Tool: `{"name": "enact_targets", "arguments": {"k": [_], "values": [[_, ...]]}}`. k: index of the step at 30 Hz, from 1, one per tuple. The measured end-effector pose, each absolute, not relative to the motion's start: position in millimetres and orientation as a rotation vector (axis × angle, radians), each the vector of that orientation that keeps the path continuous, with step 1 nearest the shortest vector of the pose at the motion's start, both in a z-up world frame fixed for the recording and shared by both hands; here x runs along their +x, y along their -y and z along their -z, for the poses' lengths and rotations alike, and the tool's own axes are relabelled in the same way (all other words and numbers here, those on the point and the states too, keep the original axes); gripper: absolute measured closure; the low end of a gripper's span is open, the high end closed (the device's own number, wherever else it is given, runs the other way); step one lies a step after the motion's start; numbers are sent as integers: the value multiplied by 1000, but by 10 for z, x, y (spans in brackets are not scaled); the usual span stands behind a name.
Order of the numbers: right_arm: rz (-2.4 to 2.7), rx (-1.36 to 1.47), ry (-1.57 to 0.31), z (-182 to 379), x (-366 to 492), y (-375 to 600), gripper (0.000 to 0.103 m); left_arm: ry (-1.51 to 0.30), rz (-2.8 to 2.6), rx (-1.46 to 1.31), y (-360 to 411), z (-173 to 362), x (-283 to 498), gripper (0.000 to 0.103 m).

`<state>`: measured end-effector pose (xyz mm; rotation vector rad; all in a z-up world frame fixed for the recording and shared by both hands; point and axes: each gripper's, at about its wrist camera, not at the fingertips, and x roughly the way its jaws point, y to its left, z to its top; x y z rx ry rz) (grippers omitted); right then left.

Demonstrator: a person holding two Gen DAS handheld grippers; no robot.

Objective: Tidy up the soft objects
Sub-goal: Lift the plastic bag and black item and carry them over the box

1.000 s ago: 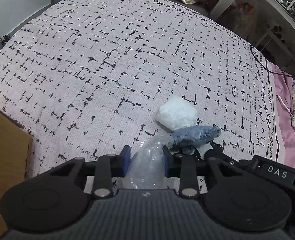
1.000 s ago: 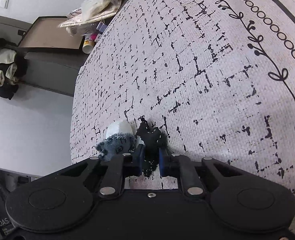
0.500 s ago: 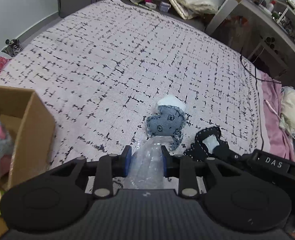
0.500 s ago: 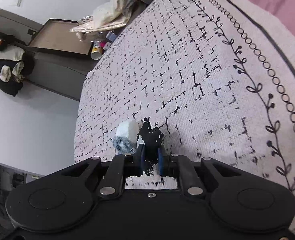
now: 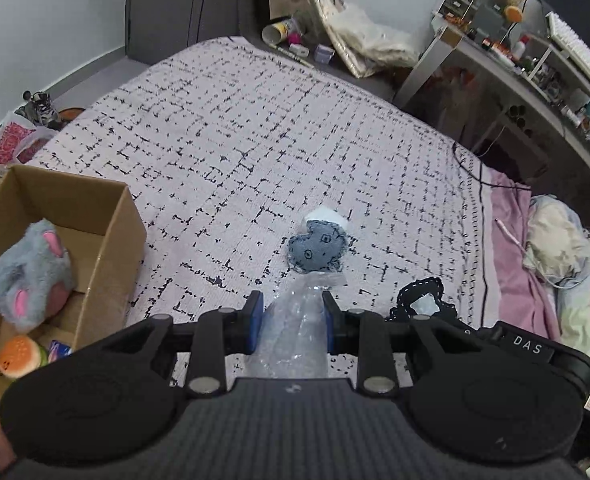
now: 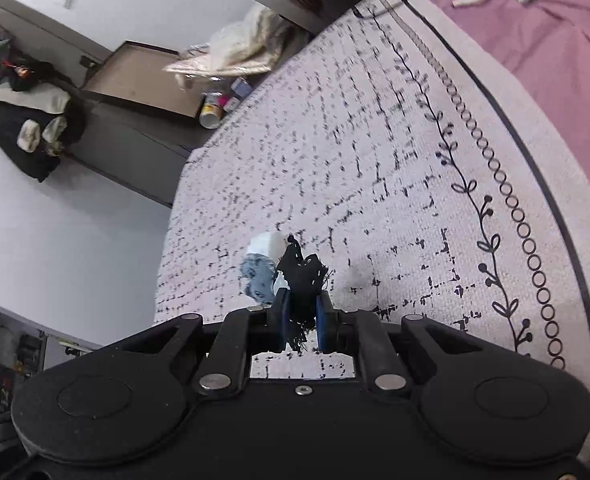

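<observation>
My left gripper is shut on a crumpled clear plastic bag, held above the patterned bedspread. Just past the bag's far end are a grey-blue denim soft toy and a white lump. I cannot tell whether these two hang from the bag or rest on the bed. My right gripper is shut on a black stitched fabric toy, lifted off the bed. The denim toy is close to its left. That black toy also shows in the left wrist view.
An open cardboard box stands at the left on the bed, holding a grey plush mouse and a burger toy. Pink sheets and bedding lie to the right. A cluttered desk and bags stand beyond the bed.
Both grippers have risen and drawn back from the bedspread with their loads. The box with the plush mouse has come into the left view. The denim toy now faces the camera.
</observation>
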<state>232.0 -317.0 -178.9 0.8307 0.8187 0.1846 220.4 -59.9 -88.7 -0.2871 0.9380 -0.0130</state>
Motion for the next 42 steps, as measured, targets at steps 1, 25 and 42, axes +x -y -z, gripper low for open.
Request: {"name": "enact_targets", "arguments": {"k": [1,25,42], "values": [[-182,829,-813,1766,2296,3179,90,-932,12,-291,600,867,2163,75],[-222,685,-716,1210,1780,2993,90,-819,26,-352,421,486,1490,75],[-298,630,-702,1025,1737,2629,90,-789,1,-404,10,455,1427,75]]}}
